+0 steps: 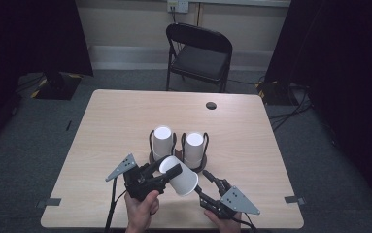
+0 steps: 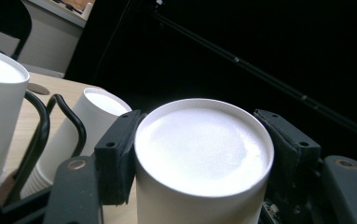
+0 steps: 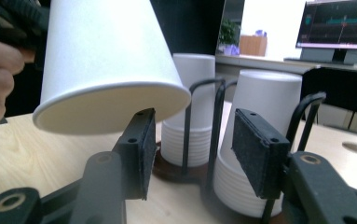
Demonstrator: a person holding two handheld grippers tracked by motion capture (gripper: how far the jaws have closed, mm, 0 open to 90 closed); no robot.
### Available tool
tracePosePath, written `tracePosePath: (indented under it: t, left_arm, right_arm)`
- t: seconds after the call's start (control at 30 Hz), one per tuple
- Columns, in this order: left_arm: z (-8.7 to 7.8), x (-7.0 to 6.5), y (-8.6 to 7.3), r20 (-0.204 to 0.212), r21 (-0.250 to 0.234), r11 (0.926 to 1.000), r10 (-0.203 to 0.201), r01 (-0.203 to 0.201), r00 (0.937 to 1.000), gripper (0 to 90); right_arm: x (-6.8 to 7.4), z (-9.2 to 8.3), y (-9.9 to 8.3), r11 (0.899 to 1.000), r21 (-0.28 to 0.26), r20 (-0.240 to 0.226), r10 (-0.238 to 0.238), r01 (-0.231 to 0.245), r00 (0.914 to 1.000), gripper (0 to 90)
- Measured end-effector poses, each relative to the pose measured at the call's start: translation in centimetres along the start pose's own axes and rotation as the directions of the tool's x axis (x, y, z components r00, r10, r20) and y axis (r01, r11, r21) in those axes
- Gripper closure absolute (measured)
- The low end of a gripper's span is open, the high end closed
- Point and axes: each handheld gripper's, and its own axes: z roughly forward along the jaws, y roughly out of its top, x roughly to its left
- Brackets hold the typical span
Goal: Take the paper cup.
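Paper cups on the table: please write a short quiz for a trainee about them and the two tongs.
1. True or false: the left tongs are shut on a paper cup held upside down.
2. How many stacks of cups stand in the wire cup holder?
A. one
B. two
C. three
3. Fill in: nothing is between the jaws of the right tongs, which stand ____.

Key
1. True: in the left gripper view the pads press both sides of the cup near its closed bottom.
2. B: the left stack and the right stack.
3. Open.
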Motion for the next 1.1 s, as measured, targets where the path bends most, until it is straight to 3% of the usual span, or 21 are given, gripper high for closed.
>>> tracePosePath:
  t: [0.2, 0.23, 0.37, 0.47, 0.57, 0.6, 0.7, 0.77, 0.93, 1.1]
  left_arm:
    - [0.1, 0.7, -0.4, 0.028, 0.008, 0.9978, -0.065, 0.065, 0.9975, 35.0]
    - [0.2, 0.8, -0.6, 0.047, 0.005, 0.9953, -0.097, 0.097, 0.9942, 35.1]
    - [0.3, 1.0, -0.8, 0.065, 0.016, 0.9909, -0.134, 0.133, 0.9888, 35.0]
    - [0.5, 1.1, -1.0, 0.059, 0.023, 0.9885, -0.151, 0.150, 0.9868, 35.0]
    - [0.6, 1.3, -1.1, 0.092, 0.024, 0.9833, -0.182, 0.181, 0.9790, 35.0]
    - [0.8, 1.2, -1.2, 0.104, 0.020, 0.9777, -0.210, 0.209, 0.9722, 35.0]
    - [0.9, 1.4, -1.3, 0.112, 0.027, 0.9756, -0.220, 0.218, 0.9691, 35.0]
    - [1.0, 1.6, -1.5, 0.124, 0.026, 0.9695, -0.245, 0.244, 0.9616, 35.0]
    - [1.3, 1.7, -1.7, 0.114, 0.035, 0.9690, -0.247, 0.245, 0.9623, 34.9]
    - [1.3, 1.9, -1.7, 0.127, 0.034, 0.9654, -0.261, 0.259, 0.9570, 34.4]
  right_arm:
    - [0.2, 0.5, 0.6, 0.998, -0.049, -0.039, -0.048, 0.046, 0.9981, 58.1]
    - [0.2, 0.7, 0.6, 0.998, -0.051, -0.040, -0.049, 0.047, 0.9980, 59.4]
    - [0.2, 1.1, 0.7, 0.999, -0.045, -0.060, -0.026, 0.024, 0.9979, 61.9]
    - [0.2, 1.2, 0.8, 0.998, -0.054, -0.062, -0.035, 0.032, 0.9975, 64.4]
    - [0.1, 1.6, 1.0, 0.997, -0.066, -0.076, -0.047, 0.042, 0.9959, 68.6]
    - [0.0, 1.7, 1.0, 0.997, -0.069, -0.077, -0.052, 0.046, 0.9957, 69.0]
    - [0.1, 1.9, 1.0, 0.996, -0.078, -0.076, -0.052, 0.047, 0.9958, 71.2]
    - [0.1, 1.9, 1.0, 0.995, -0.091, -0.074, -0.050, 0.044, 0.9960, 73.4]
    - [0.0, 2.1, 1.1, 0.993, -0.107, -0.066, -0.055, 0.048, 0.9963, 76.9]
    - [0.1, 2.1, 1.1, 0.989, -0.126, -0.064, -0.081, 0.073, 0.9946, 82.0]
